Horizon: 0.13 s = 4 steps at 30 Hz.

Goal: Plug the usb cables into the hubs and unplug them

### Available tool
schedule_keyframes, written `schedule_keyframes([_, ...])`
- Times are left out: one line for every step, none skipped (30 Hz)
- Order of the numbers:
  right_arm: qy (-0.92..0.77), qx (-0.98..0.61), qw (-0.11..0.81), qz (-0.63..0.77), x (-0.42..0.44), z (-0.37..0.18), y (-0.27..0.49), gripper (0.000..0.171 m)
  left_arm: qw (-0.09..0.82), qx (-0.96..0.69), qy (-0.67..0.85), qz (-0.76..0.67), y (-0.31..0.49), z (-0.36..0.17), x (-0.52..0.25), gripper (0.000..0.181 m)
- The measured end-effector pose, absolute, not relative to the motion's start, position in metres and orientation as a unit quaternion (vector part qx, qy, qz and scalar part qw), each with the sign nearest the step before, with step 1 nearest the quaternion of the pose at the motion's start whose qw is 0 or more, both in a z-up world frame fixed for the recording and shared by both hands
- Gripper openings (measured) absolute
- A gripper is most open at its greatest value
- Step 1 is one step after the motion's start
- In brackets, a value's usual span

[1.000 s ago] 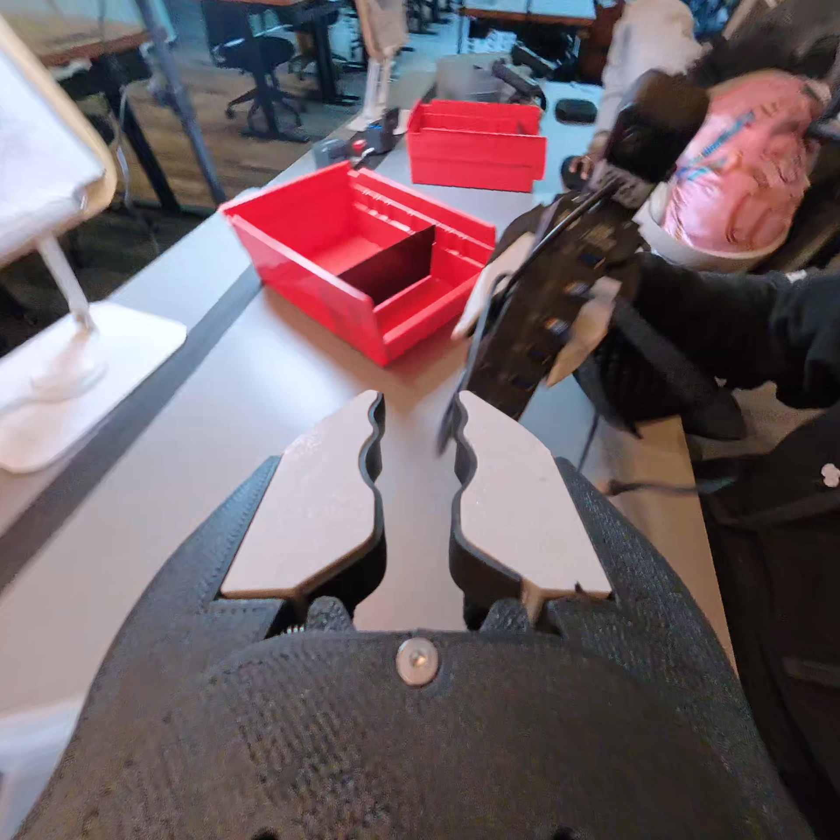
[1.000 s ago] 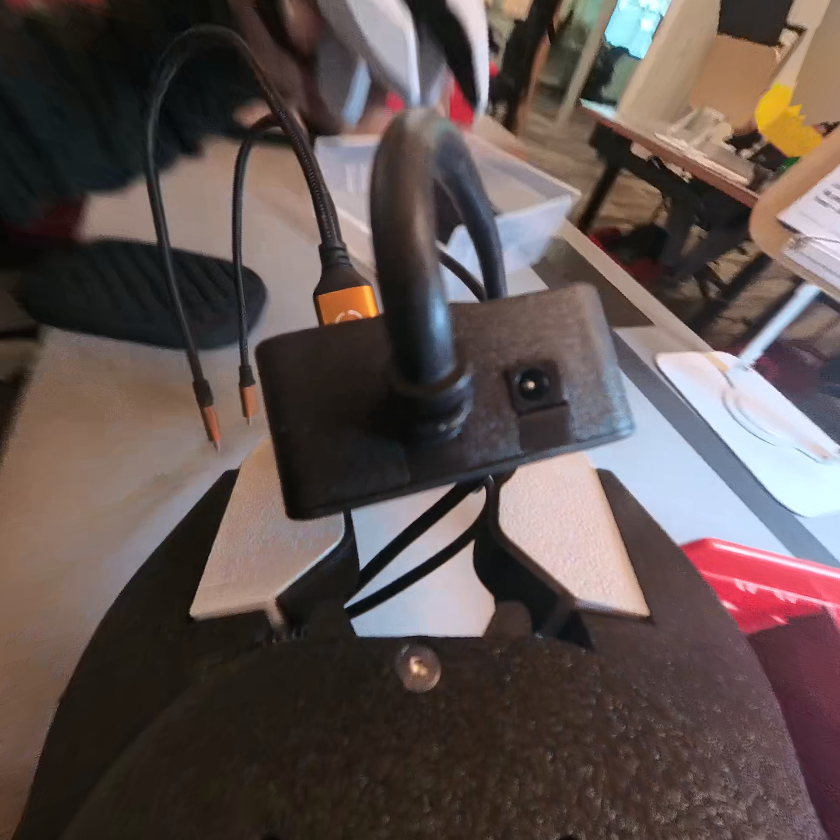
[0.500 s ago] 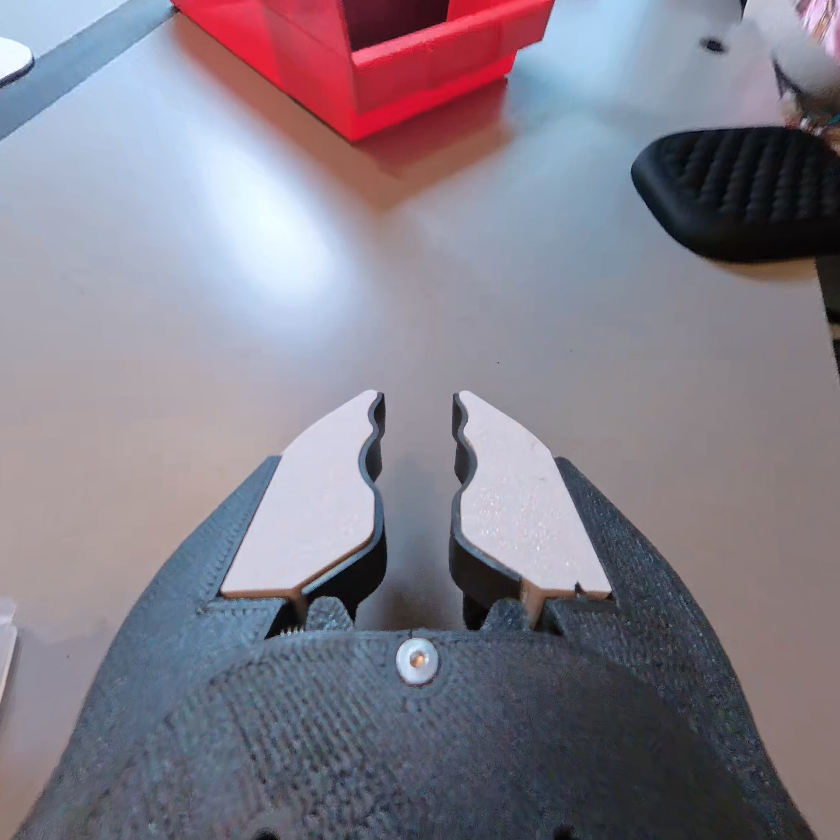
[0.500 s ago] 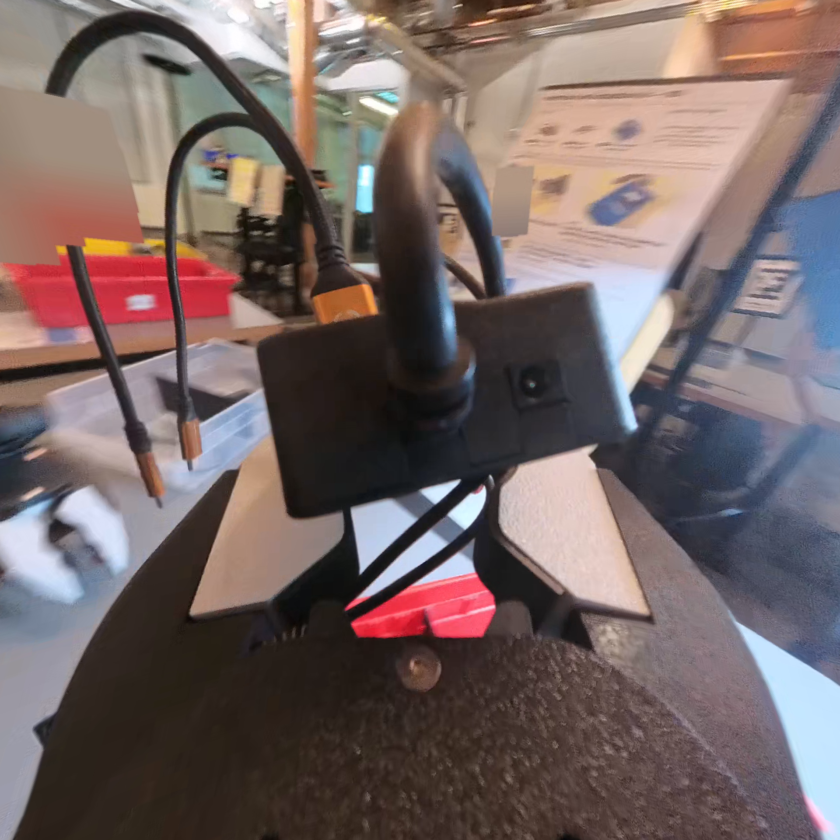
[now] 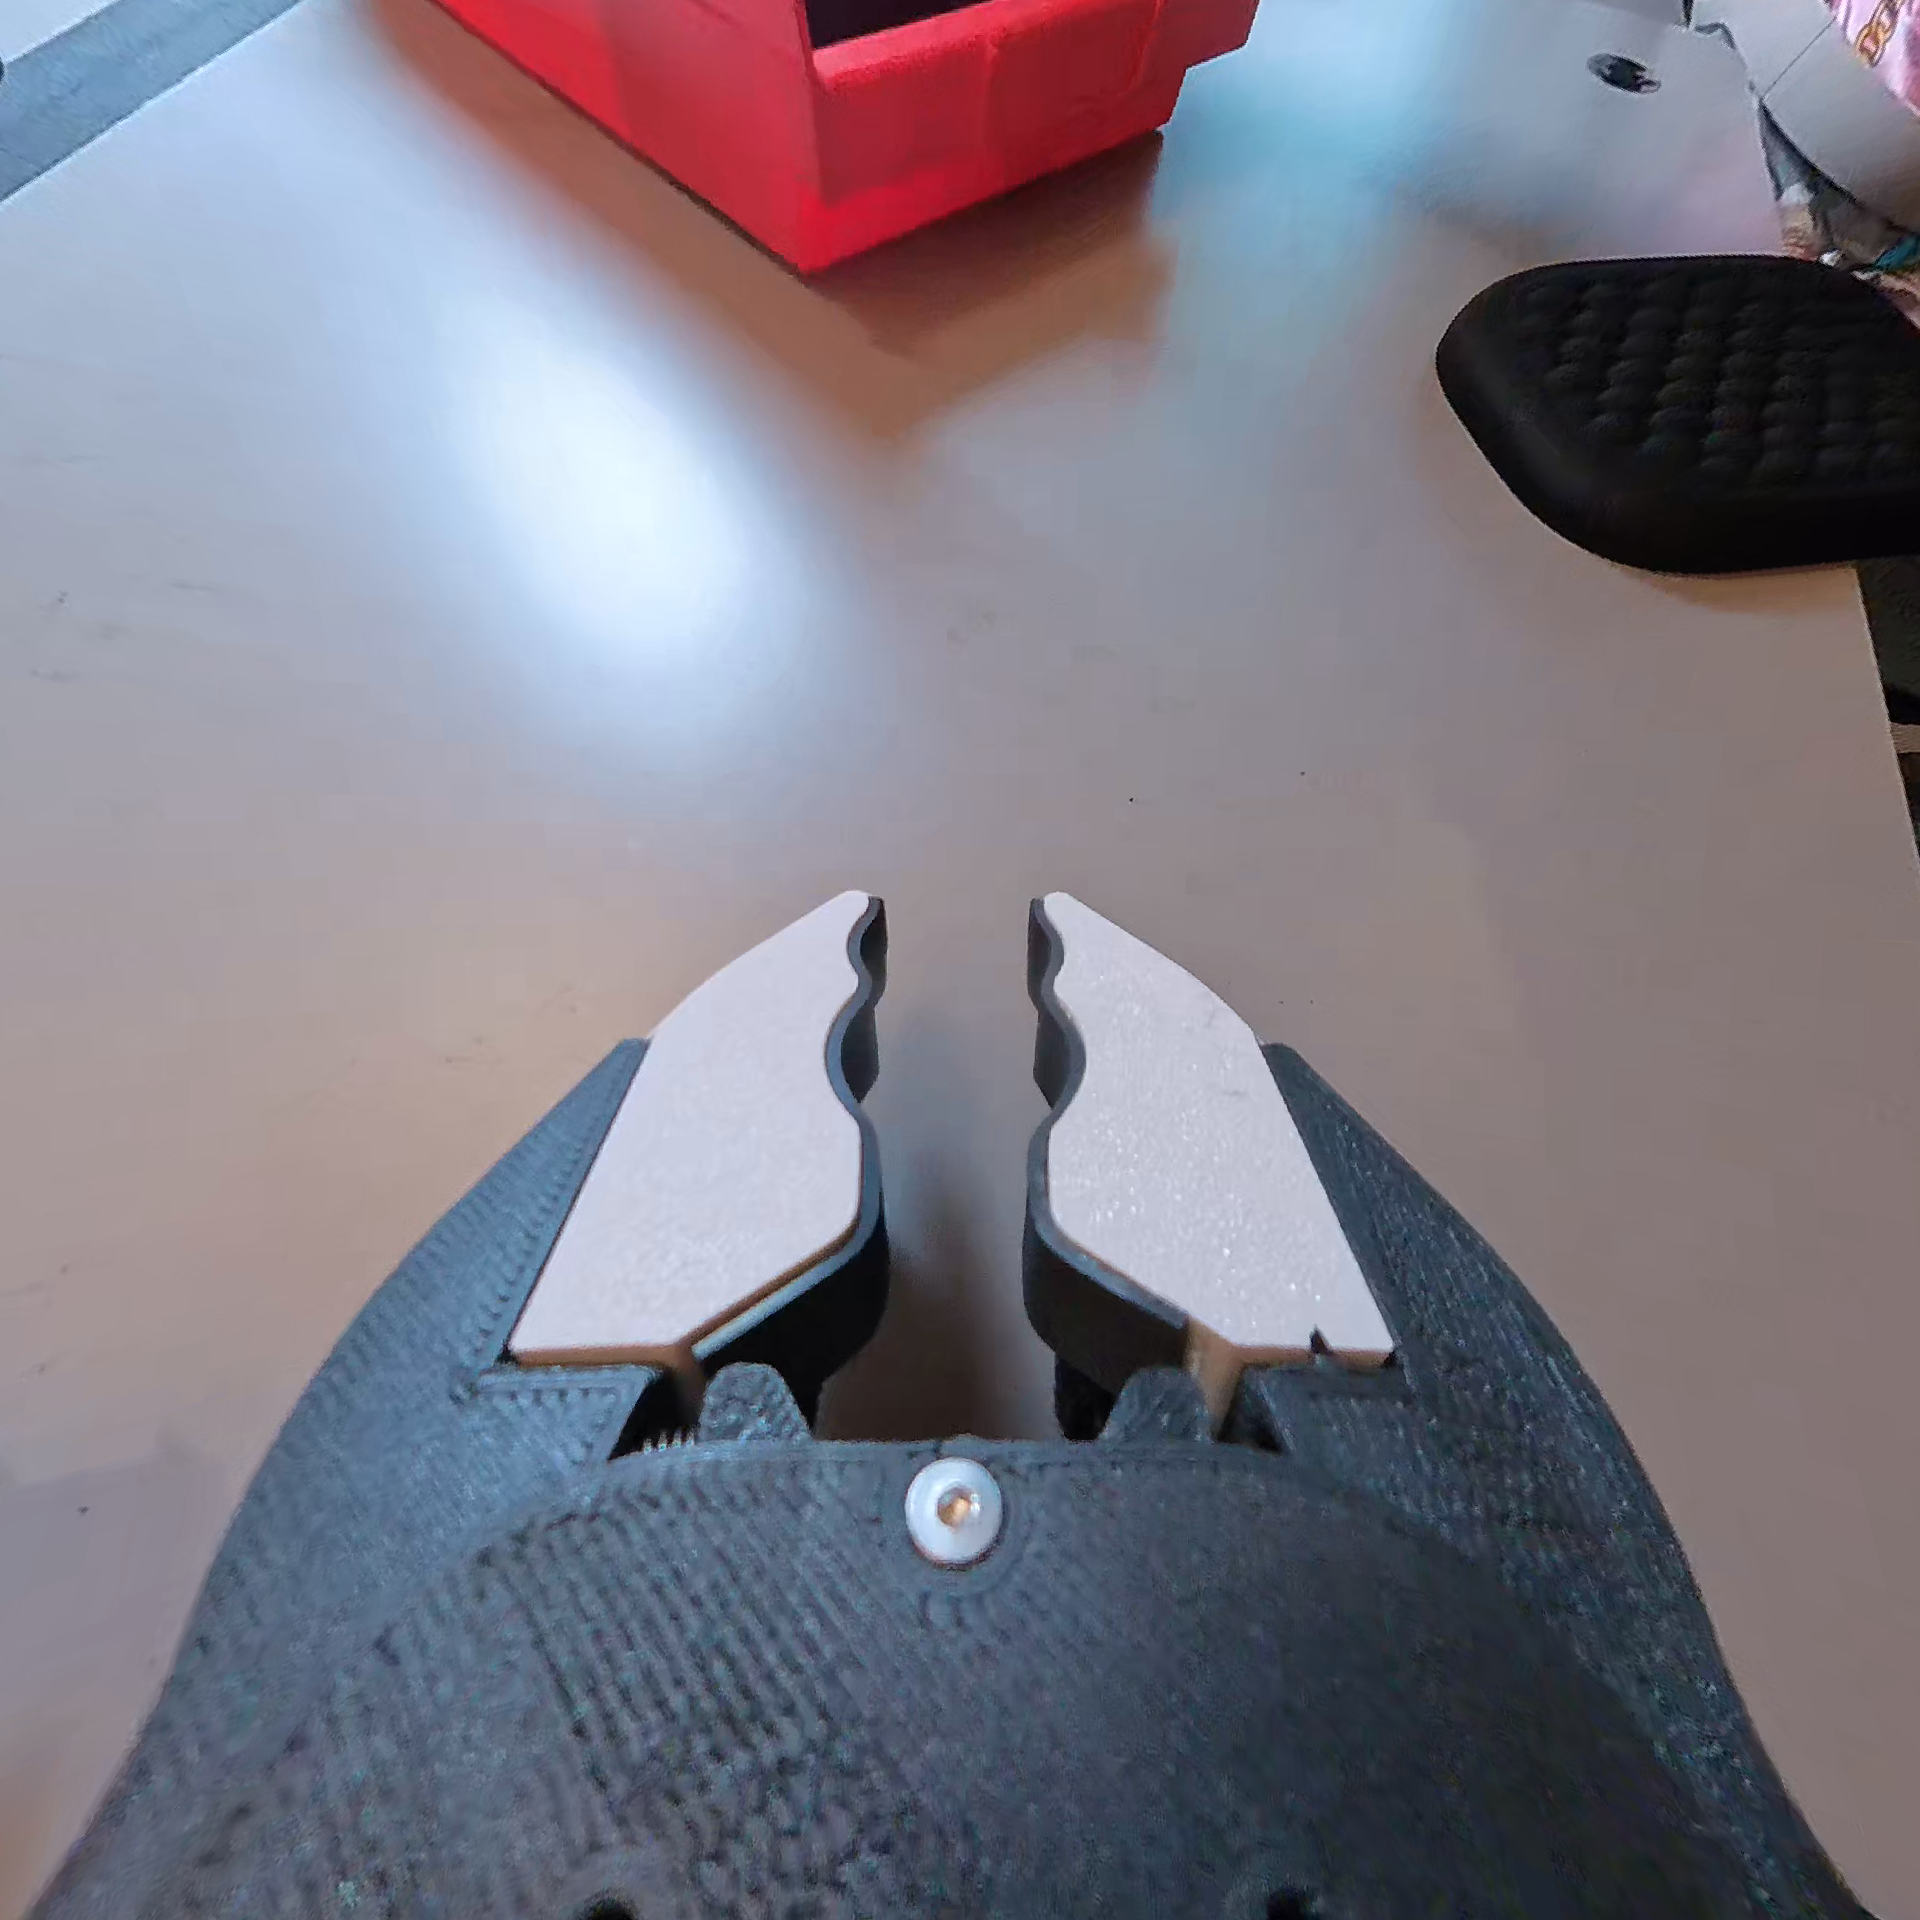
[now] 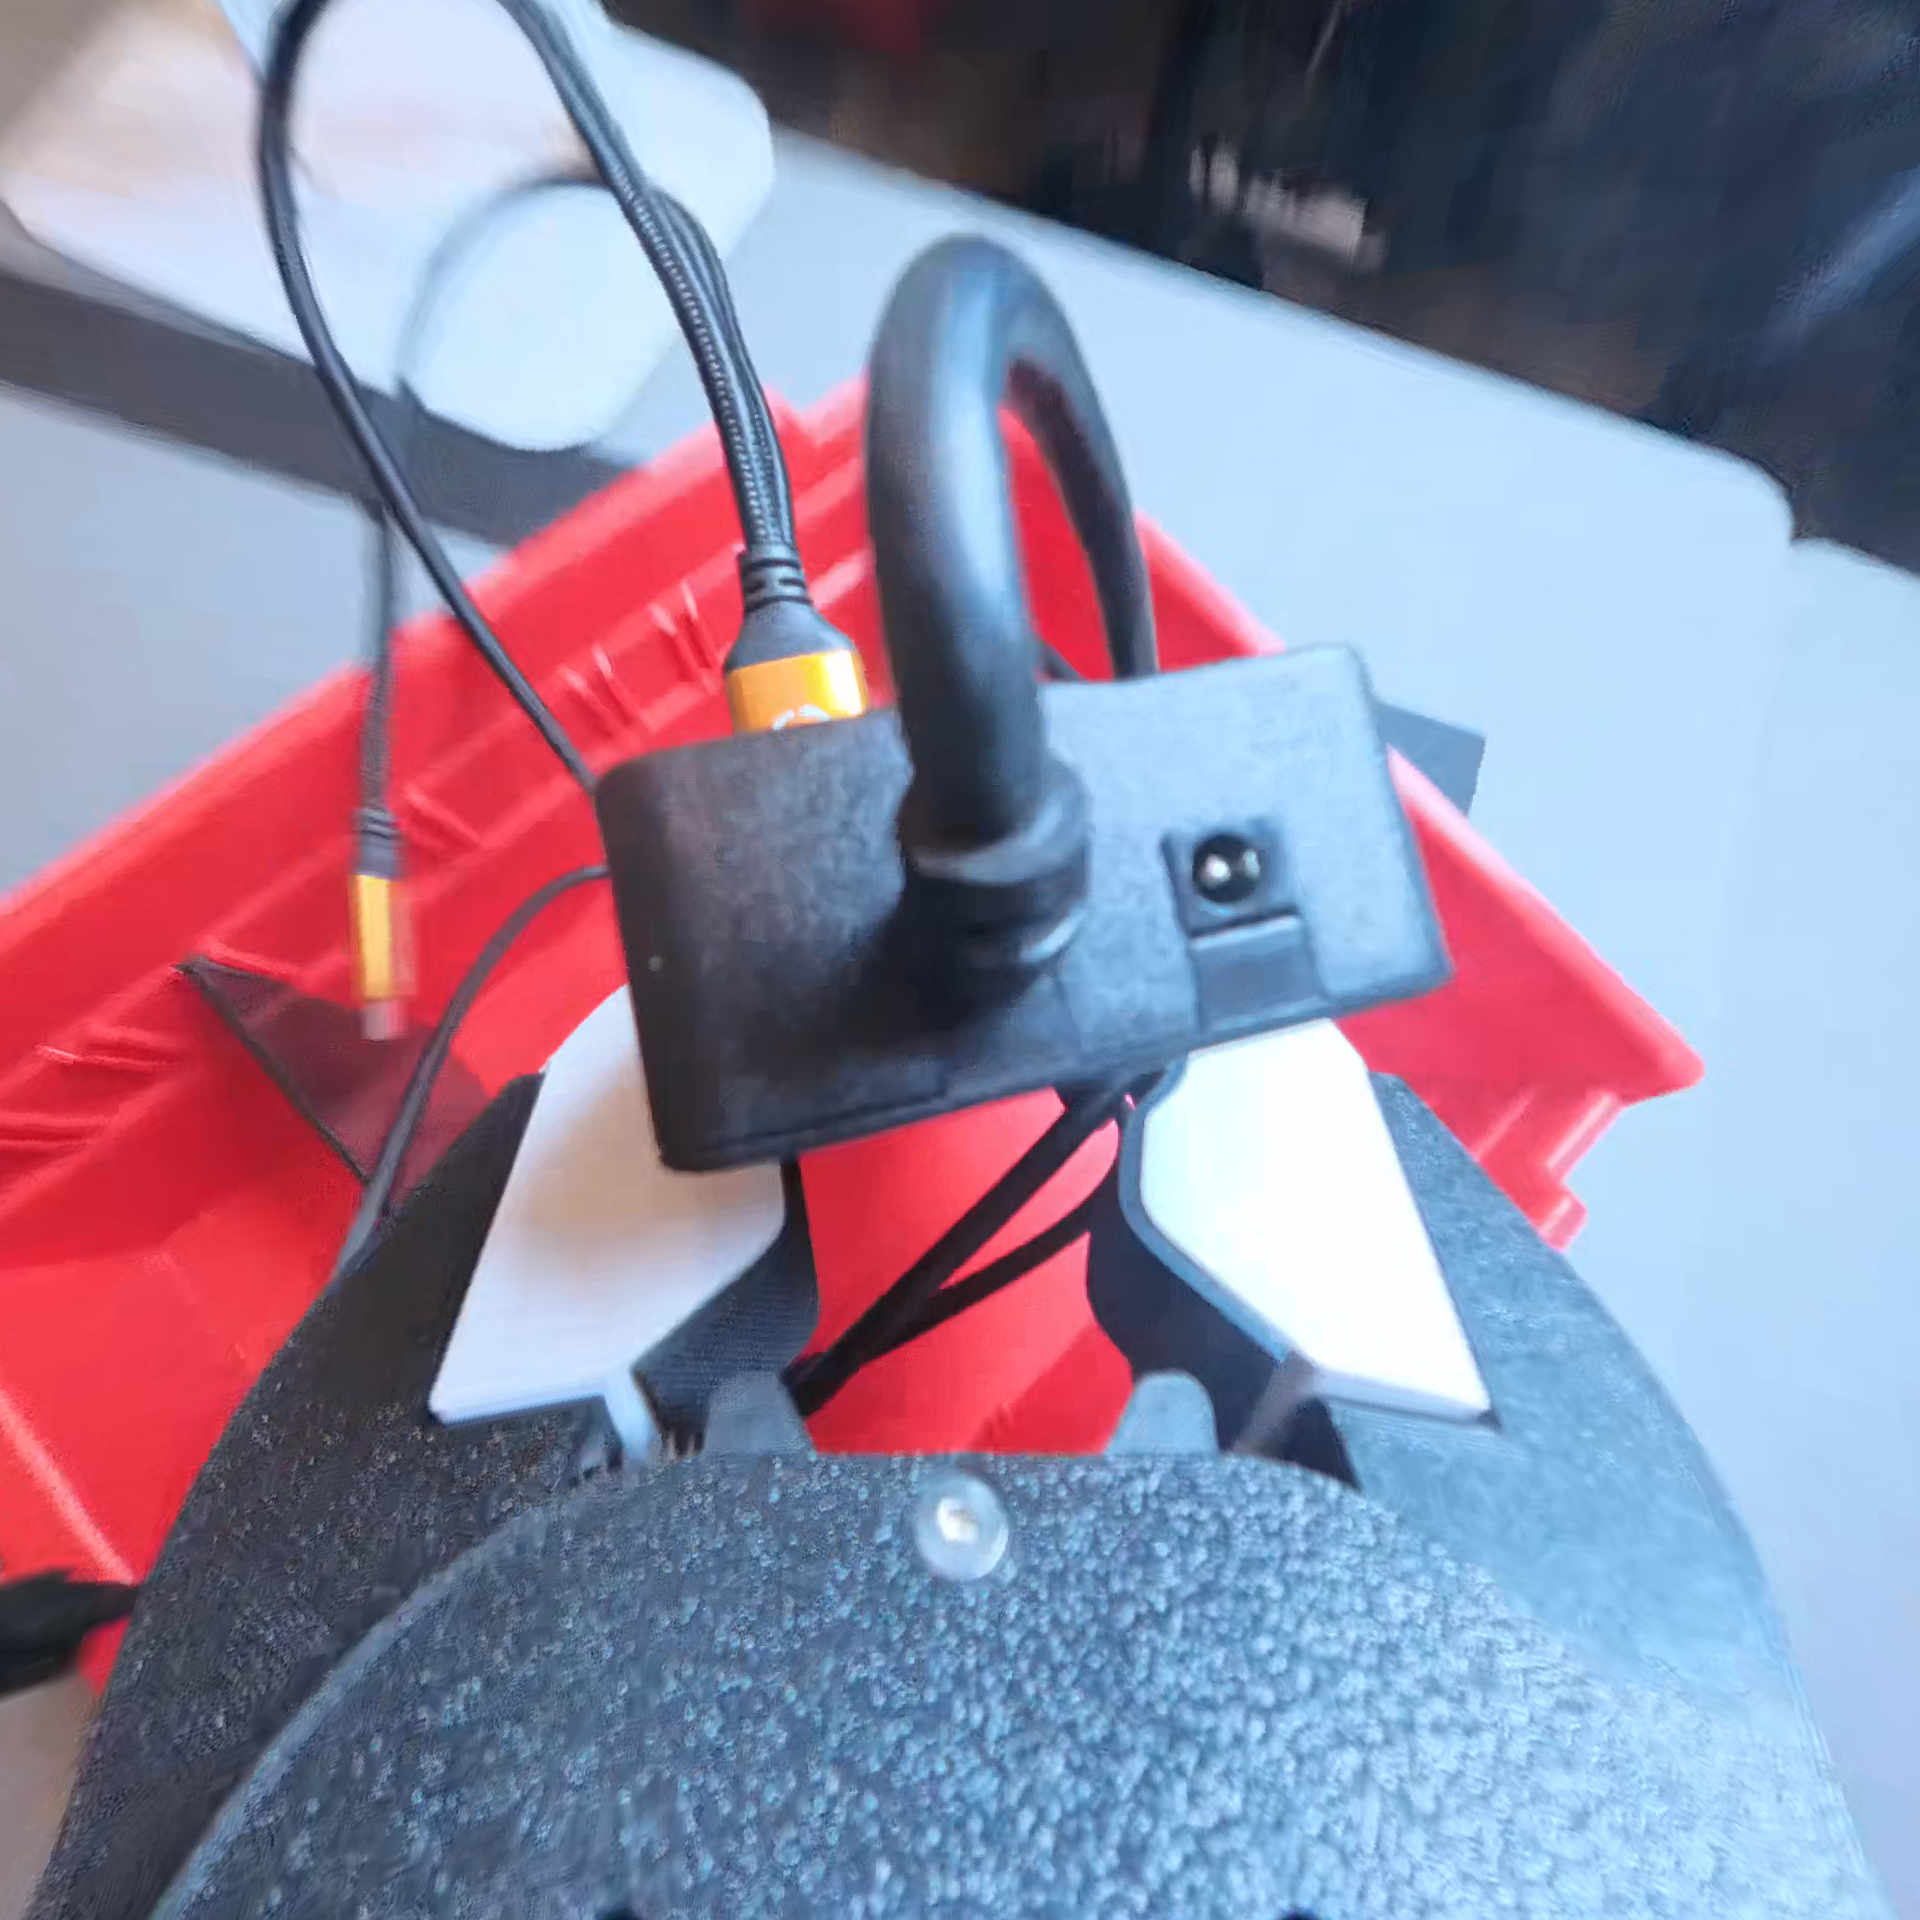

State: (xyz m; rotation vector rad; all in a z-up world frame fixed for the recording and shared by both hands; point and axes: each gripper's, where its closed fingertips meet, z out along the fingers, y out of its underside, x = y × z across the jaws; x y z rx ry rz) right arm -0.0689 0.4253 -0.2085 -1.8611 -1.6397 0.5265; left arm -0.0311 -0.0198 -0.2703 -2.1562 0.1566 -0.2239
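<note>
Right now, hub [image 6: 1023, 904] pinched across its width in right gripper [image 6: 961, 1132], end face toward camera, long axis running away from fingers, over red bin [image 6: 208, 935]. Orange-collared cable plug [image 6: 795, 675] seated in hub's top; second orange plug [image 6: 379, 935] dangling free at left. Left gripper [image 5: 956, 914] slightly spread, empty, above bare table [image 5: 520, 623], farther from hub. No legible writing.

Black hub [image 6: 1023, 904], end-on and tilted, held above a red bin [image 6: 1507, 987]; an orange-collared cable [image 6: 795, 675] plugged in at 11 o'clock, another plug [image 6: 379, 935] dangling at 9 o'clock.
</note>
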Motion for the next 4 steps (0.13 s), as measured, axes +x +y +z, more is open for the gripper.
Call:
schedule_keyframes([-0.632,-0.703,0.288,0.154,-0.064,-0.216,0.429,0.066,0.464,-0.879,0.065,-0.090,-0.020,-0.271,-0.031,0.026])
schedule_keyframes([-0.641,-0.706,0.275,0.122,-0.060,-0.222,0.432,0.068,0.463,-0.880,0.065,-0.087,-0.020,-0.271,-0.031,0.026])
schedule_keyframes([-0.644,-0.713,0.255,0.107,-0.056,-0.224,0.433,0.070,0.462,-0.880,0.066,-0.084,-0.021,-0.272,-0.032,0.026])
schedule_keyframes([-0.641,-0.721,0.242,0.100,-0.053,-0.223,0.435,0.077,0.462,-0.880,0.066,-0.082,-0.021,-0.272,-0.032,0.026])
